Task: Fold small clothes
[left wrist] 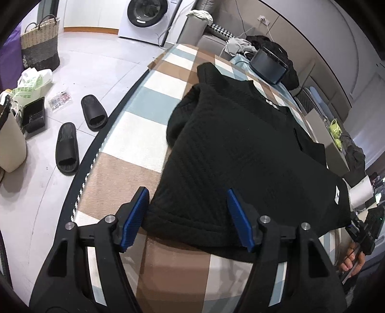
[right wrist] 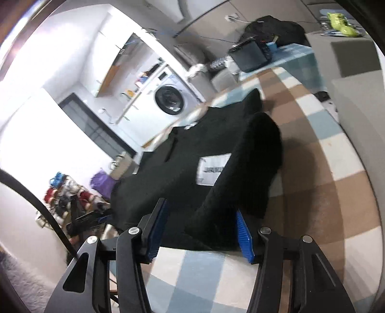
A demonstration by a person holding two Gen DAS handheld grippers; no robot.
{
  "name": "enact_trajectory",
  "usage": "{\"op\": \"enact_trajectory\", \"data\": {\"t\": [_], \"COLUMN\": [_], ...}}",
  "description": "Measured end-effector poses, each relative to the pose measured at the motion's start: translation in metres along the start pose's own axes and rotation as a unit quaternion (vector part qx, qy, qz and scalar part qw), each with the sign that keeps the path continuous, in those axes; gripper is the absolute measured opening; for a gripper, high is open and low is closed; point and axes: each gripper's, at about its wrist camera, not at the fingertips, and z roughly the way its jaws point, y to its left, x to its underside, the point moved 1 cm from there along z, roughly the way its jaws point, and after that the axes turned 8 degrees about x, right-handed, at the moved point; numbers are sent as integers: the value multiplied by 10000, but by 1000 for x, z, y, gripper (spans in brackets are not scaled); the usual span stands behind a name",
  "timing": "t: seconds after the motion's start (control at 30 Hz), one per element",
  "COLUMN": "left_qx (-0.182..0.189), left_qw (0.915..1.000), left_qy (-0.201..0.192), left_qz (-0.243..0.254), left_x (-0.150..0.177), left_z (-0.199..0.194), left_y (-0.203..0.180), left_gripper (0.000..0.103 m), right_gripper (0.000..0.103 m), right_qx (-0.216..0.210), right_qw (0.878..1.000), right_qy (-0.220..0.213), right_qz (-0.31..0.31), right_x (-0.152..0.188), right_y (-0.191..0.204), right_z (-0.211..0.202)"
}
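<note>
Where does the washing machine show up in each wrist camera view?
Left wrist view: the washing machine sits at the top edge, left of centre, beyond the checked cloth.
Right wrist view: washing machine is tilted, above centre and a little left.
Shared landmark: the black garment.

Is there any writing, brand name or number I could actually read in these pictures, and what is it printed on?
None can be read.
White patch on the black garment: dark print, too blurred.
White tag at the garment's hem: small mark, unreadable.
Neck label: too small.
Green-printed plastic bag on the floor: characters too small.
Printed sheet on the floor: too small.
</note>
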Motion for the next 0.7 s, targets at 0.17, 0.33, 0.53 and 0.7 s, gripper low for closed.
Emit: {"op": "enact_trajectory", "data": {"t": [0.17,0.33,0.53,0.7], "left_qx": [21,-22,127,448], "left_qw": [10000,10000,9998,9973], "left_qy": [3,19,-119,-510], "left_qz": [28,48,-113,-280], "left_x": [-1,4,5,3], "left_z": [3,0,-4,-11], "left_y": [-3,6,15,15], "left_gripper": [64,64,58,9], "right_gripper": [50,50,50,50], "right_qx": [233,248,233,255], "right_qw": [9987,9984,9983,9982], "right_qy": [22,31,7,-8], "right_qz": [449,515,539,545], "right_x": [2,1,2,2], "right_y": [-13,-16,-17,-16], "right_z": [8,14,13,14]}}
